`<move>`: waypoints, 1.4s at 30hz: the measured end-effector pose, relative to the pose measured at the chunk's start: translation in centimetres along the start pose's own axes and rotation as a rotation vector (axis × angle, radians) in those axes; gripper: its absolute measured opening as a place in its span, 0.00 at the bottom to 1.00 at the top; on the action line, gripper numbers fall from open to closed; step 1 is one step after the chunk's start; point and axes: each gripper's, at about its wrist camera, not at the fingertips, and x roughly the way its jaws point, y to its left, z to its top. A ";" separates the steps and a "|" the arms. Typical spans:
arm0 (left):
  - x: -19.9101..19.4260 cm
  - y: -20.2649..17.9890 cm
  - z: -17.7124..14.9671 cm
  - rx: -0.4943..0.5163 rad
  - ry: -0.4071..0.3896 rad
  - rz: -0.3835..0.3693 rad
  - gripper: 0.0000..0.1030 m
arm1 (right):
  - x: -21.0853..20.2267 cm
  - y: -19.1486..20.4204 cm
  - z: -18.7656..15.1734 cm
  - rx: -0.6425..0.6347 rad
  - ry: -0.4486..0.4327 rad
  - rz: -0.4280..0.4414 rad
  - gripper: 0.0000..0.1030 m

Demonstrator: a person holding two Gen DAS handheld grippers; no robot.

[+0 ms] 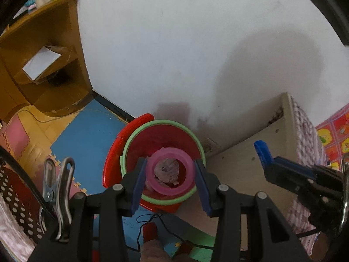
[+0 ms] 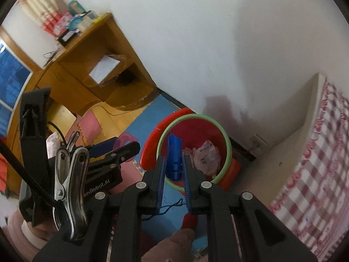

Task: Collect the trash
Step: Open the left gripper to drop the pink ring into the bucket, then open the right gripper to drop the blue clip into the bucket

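Pink ring (image 1: 170,175) between left gripper (image 1: 171,185) pads — above bin (image 1: 128,139)

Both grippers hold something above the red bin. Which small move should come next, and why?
Probably open the left gripper: its pink cup hangs directly over the red bin, so it should drop inside. The right gripper holds a blue piece above the rim, next to go.

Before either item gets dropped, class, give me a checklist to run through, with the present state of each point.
1. Left gripper holds the pink ring: ok.
2. Right gripper holds the blue plastic piece: ok.
3. Red bin open, no lid: ok.
4. Ring over the bin opening: looks ok in the left wrist view.
5. Blue piece over the opening: near the rim, cannot tell.
6. Room in the bin beside the crumpled wrappers: ok.
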 end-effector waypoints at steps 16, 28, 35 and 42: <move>6.7 0.3 2.2 0.048 0.150 -0.035 0.44 | 5.5 -1.7 3.2 0.077 0.067 -0.045 0.16; 7.9 0.1 2.8 0.077 0.188 -0.061 0.48 | 6.5 -1.8 3.6 0.083 0.096 -0.013 0.17; 7.9 0.9 2.9 0.053 0.193 -0.044 0.48 | 6.3 -1.6 3.7 0.092 0.086 -0.016 0.19; 7.1 1.4 2.8 0.044 0.196 -0.039 0.48 | 5.4 -1.3 3.2 0.099 0.063 -0.018 0.19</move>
